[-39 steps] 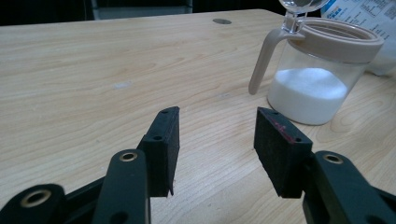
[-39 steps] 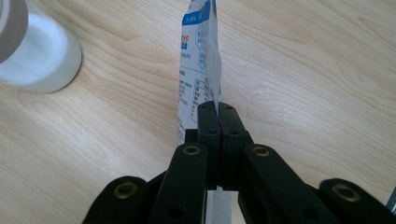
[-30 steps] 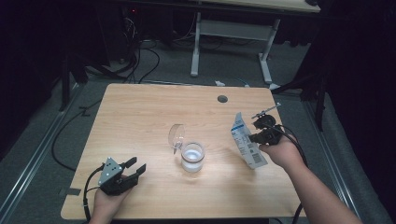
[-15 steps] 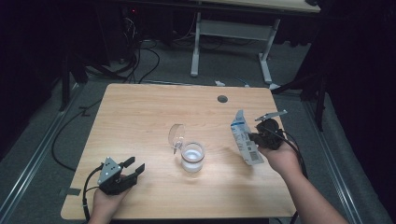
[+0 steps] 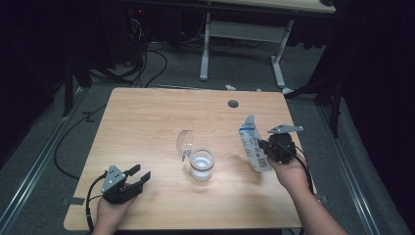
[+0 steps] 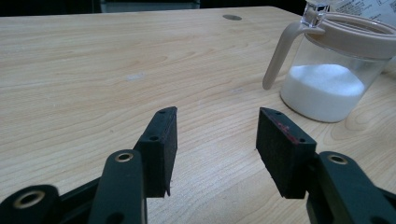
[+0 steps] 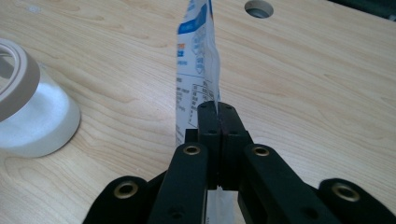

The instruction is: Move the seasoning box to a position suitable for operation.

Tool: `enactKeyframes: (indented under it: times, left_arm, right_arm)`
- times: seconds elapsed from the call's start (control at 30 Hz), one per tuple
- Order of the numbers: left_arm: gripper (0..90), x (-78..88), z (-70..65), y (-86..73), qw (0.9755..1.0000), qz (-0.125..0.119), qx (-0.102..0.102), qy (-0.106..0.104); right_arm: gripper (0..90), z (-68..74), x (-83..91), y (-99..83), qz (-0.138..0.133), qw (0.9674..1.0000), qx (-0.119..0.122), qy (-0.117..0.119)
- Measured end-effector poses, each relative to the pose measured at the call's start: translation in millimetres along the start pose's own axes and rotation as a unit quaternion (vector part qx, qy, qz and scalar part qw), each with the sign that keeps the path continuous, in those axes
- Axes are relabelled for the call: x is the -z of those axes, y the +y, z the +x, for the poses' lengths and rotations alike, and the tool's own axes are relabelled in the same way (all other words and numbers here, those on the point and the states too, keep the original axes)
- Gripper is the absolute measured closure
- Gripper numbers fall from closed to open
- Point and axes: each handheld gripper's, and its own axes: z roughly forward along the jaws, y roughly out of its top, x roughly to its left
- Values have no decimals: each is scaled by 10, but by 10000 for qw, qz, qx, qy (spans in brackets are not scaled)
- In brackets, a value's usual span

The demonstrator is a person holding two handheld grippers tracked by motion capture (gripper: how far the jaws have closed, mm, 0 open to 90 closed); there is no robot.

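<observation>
Thin plastic, the pouch (image 5: 254,144) looks light and floppy; the right claw (image 7: 218,122) is clamped on its edge, the left claw (image 6: 215,140) spread apart, idle.

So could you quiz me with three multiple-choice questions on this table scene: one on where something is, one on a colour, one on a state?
1. Where is the jar?
A. between the two claws
B. on the floor
C. at the table's far edge

2. What colour is the powder in the jar?
A. red
B. white
C. green

3. What is the right claw doing?
A. standing wide open
B. pinching the pouch
C. gripping the jar's handle

Answers:
1 A: in the high view the jar stands mid-table, the left claw on one side of it and the right claw on the other.
2 B: the left gripper view shows white powder through the clear wall.
3 B: the right gripper view shows the jaws shut on the pouch's edge.
</observation>
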Motion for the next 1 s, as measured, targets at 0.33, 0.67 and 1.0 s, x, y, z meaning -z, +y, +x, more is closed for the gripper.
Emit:
enactKeyframes:
  times: [0.33,0.67,1.0]
  left_arm:
    - [483,3,1,-6,10000,-8,-9,28]
    - [478,1,-18,-19,10000,40,-22,18]
    - [474,-19,-67,-23,9998,127,-152,100]
  right_arm:
    - [900,34,51,-244,-792,9965,-250,81]
    - [900,59,104,-488,-1580,9864,-445,85]
    - [900,106,80,-711,-2293,9714,-601,109]
